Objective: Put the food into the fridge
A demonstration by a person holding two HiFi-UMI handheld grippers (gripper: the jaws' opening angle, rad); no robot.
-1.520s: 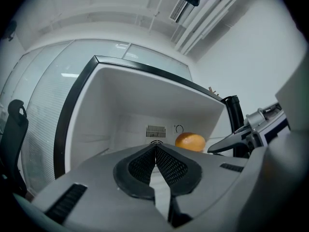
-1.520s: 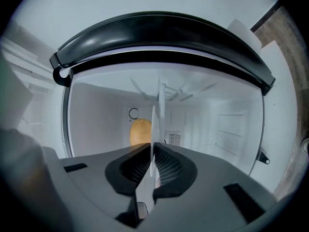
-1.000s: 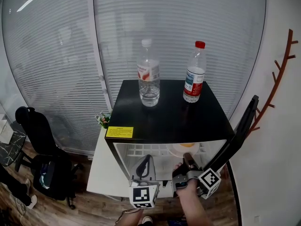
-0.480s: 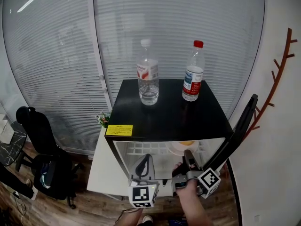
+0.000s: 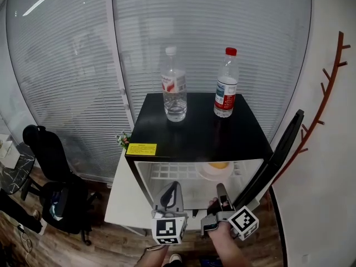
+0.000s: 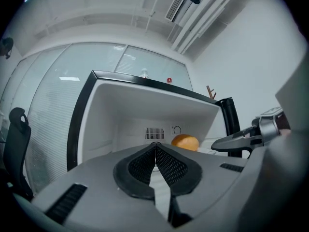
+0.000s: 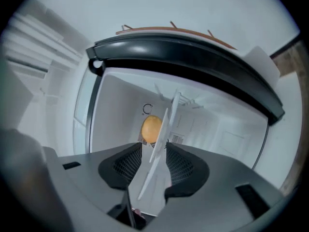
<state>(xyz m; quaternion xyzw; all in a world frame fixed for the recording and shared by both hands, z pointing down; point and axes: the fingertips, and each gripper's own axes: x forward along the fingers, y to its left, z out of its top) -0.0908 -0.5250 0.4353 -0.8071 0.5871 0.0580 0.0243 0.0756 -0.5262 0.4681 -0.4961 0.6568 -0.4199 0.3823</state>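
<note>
An orange bun (image 5: 218, 164) lies on a white plate (image 5: 207, 172) on the shelf of the open black fridge (image 5: 200, 132). My right gripper (image 5: 221, 188) is at the fridge mouth, rolled on its side. In the right gripper view (image 7: 154, 146) the plate's rim (image 7: 149, 178) runs between the jaws. The jaws are opening and the pads stand clear of the rim, with the bun (image 7: 151, 128) beyond. My left gripper (image 5: 175, 186) hangs beside it, shut on nothing (image 6: 155, 145). The left gripper view shows the bun (image 6: 185, 142) at the back.
The fridge door (image 5: 278, 154) stands open at the right. A clear bottle (image 5: 174, 85) and a red-capped bottle (image 5: 225, 85) stand on the fridge top. A black chair (image 5: 53, 171) is at the left and a branch-shaped coat rack (image 5: 328, 88) is on the right wall.
My right gripper has drawn back a little from the plate, which stays on the fridge shelf with the bun. The left gripper has hardly moved.
</note>
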